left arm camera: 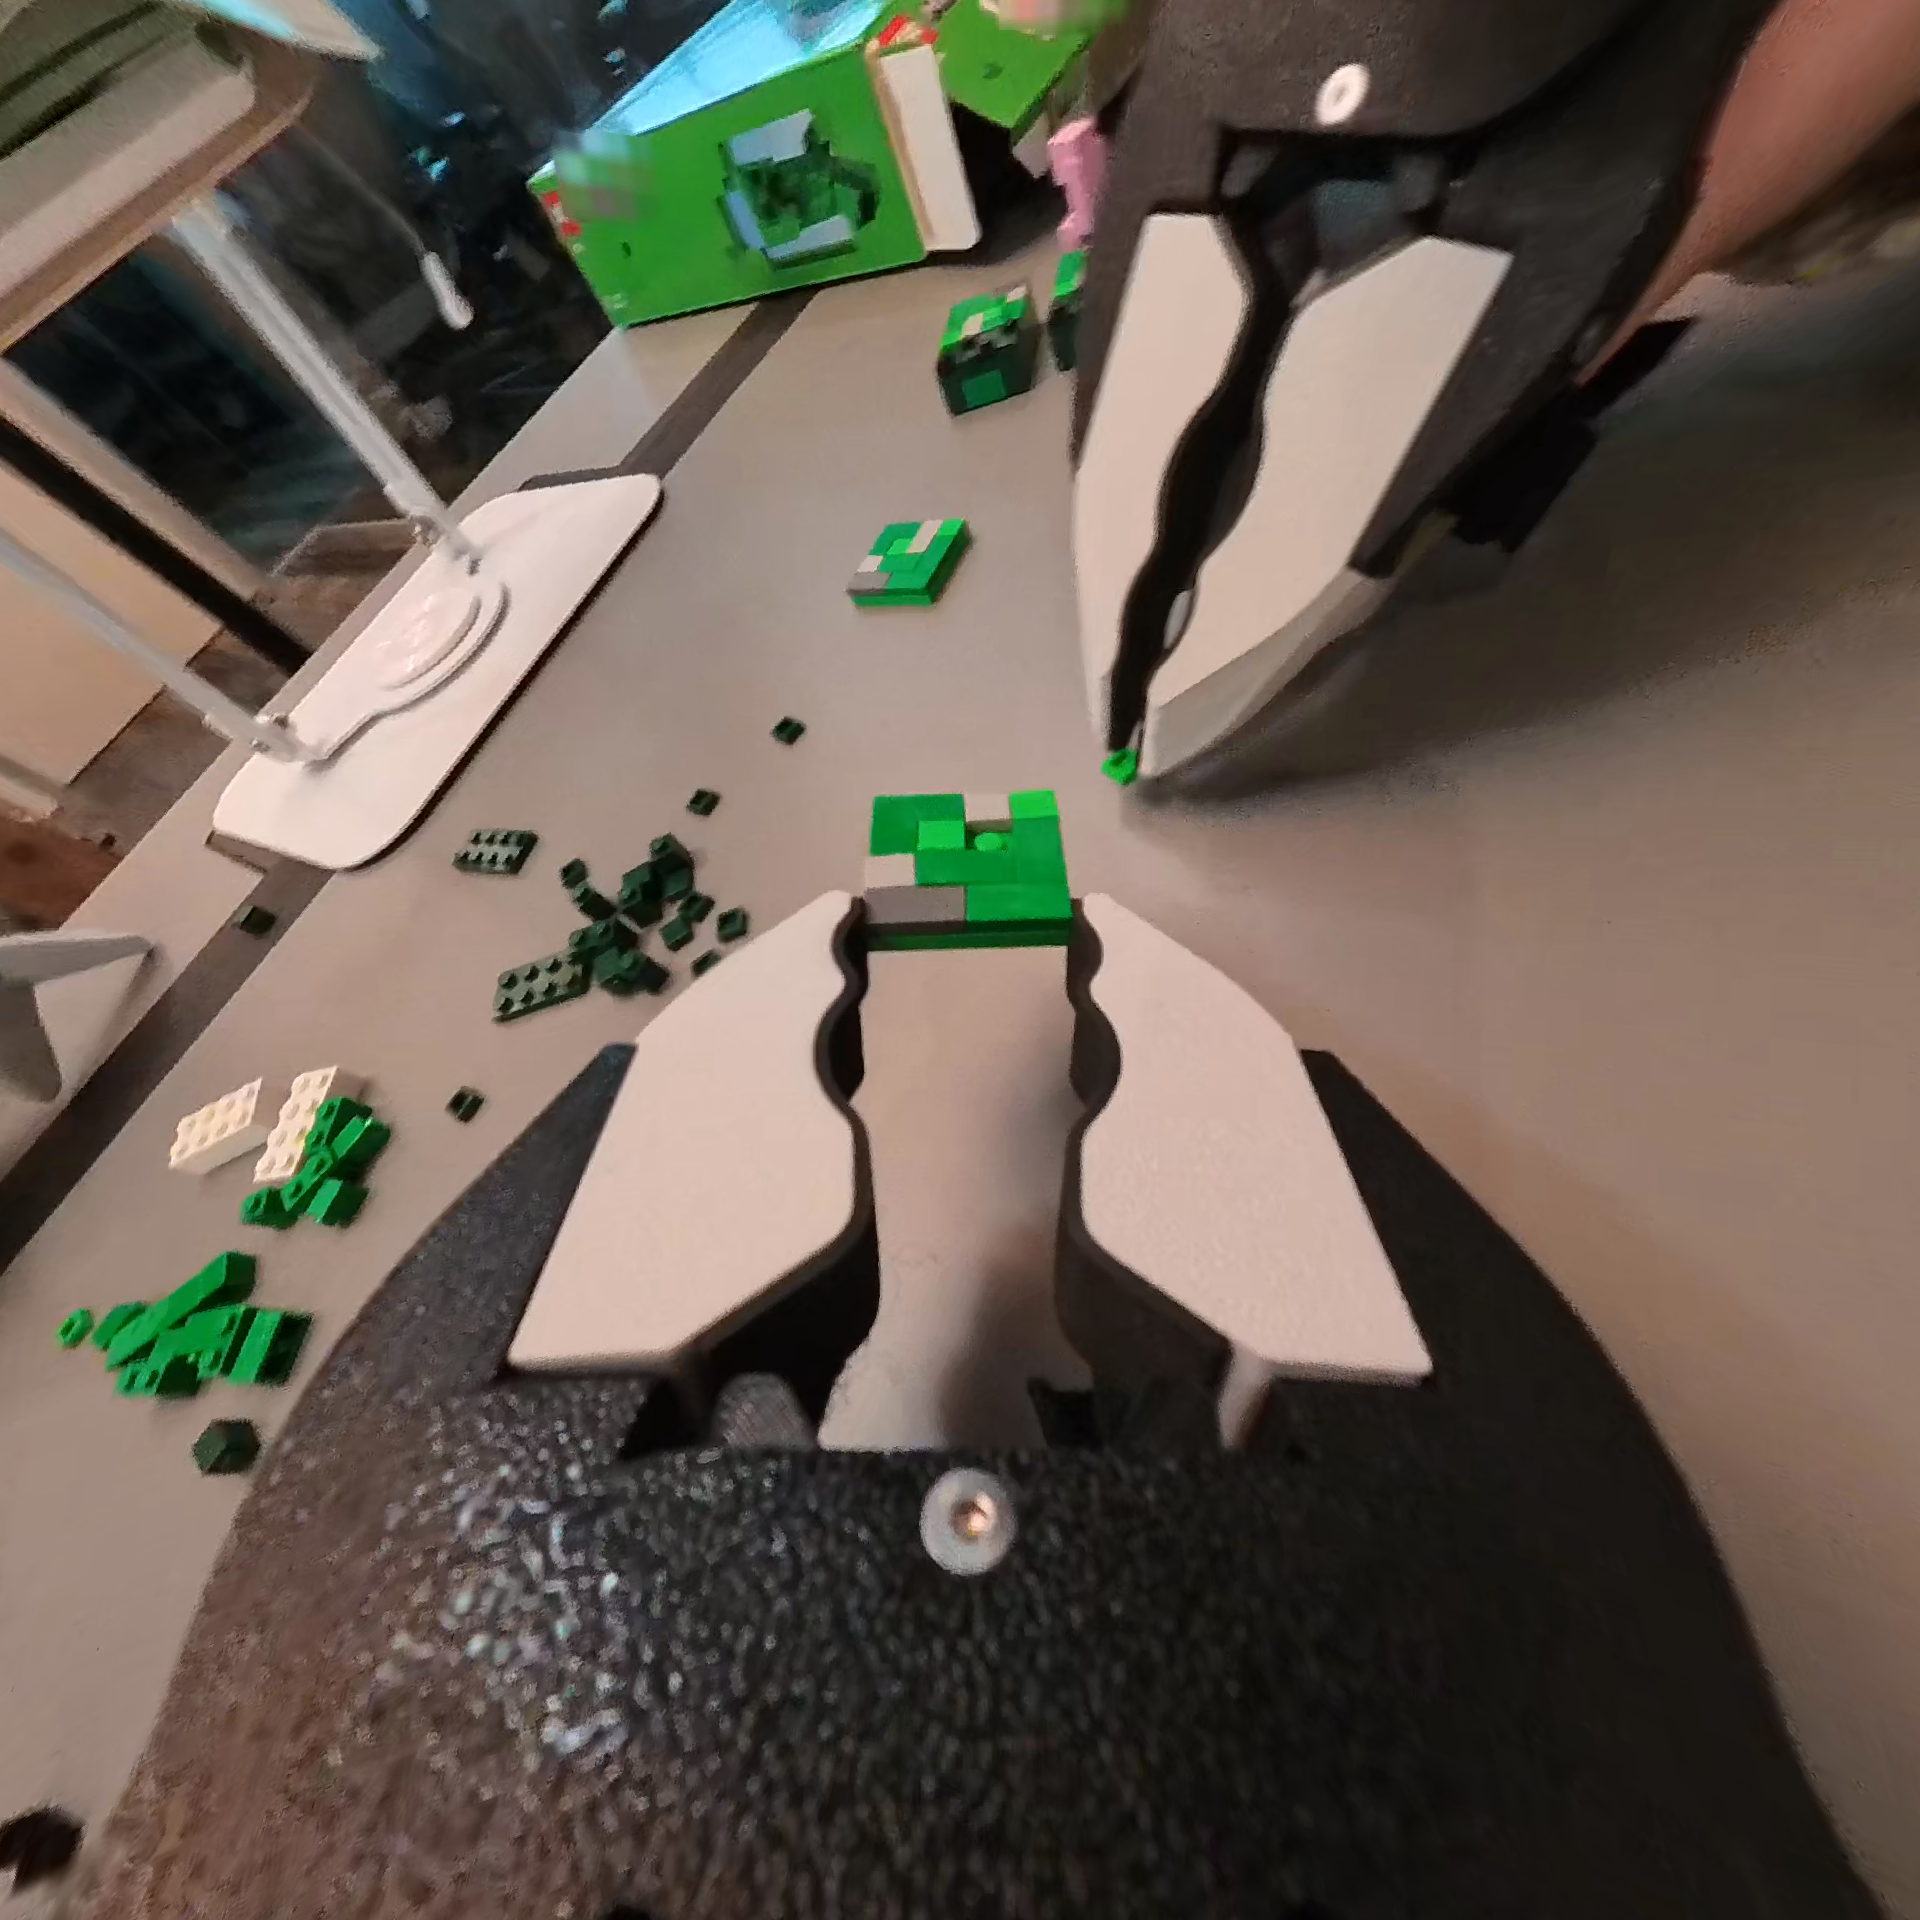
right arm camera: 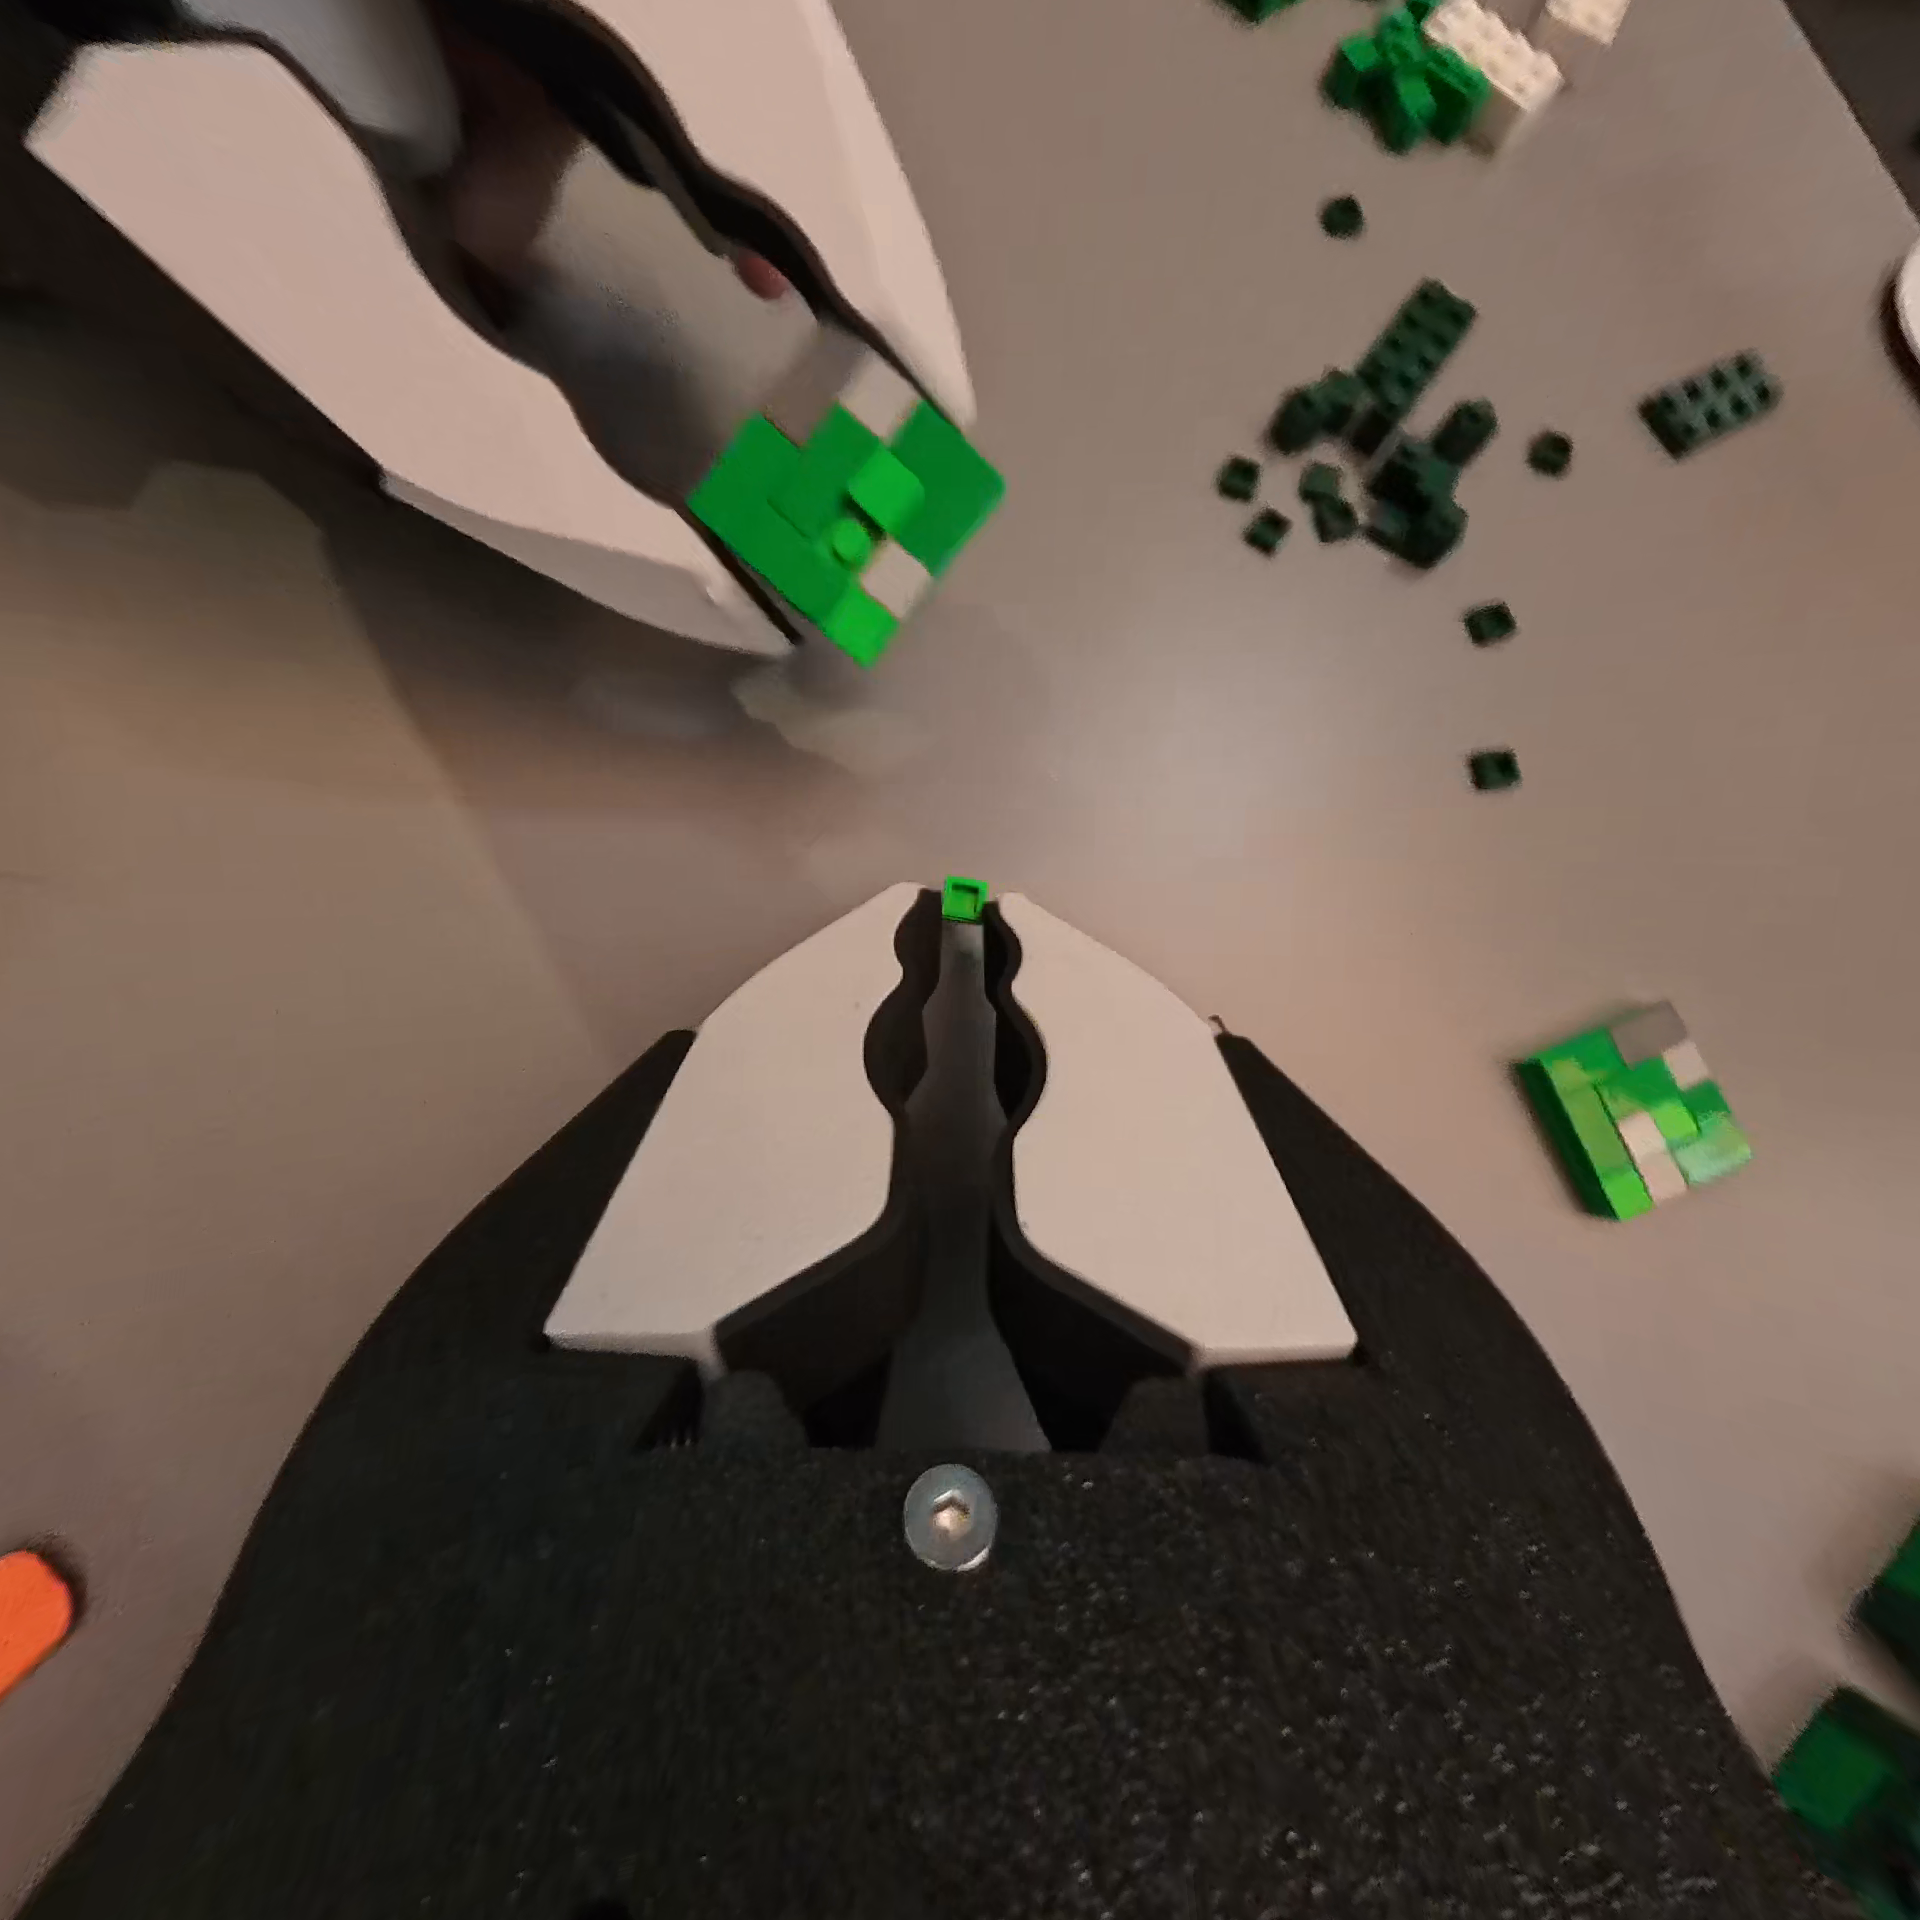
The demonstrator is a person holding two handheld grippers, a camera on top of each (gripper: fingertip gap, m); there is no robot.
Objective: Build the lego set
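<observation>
My left gripper (left arm camera: 966,914) is shut on a flat square green and grey lego panel (left arm camera: 971,868), held by its near edge; one stud stands bare on its top. The same panel (right arm camera: 847,525) shows in the right wrist view, between the left gripper's fingers. My right gripper (right arm camera: 961,899) is shut on a tiny bright green piece (right arm camera: 961,897) at its fingertips. In the left wrist view the right gripper (left arm camera: 1132,753) hangs tip-down just right of the panel, with the tiny piece (left arm camera: 1118,766) at its tip.
A second finished panel (left arm camera: 909,561) lies farther on the grey table (left arm camera: 1455,1039); it also shows in the right wrist view (right arm camera: 1631,1112). Loose dark green pieces (left arm camera: 613,925), bright green and white bricks (left arm camera: 281,1143), a green cube (left arm camera: 987,348), the set's box (left arm camera: 748,197) and a white lamp base (left arm camera: 436,665) lie left and beyond. Spacing between my two grippers at the tips: around 6 centimetres. My left tips are about 25 centimetres from the green cube (left arm camera: 987,348), my right tips only 20 centimetres.
</observation>
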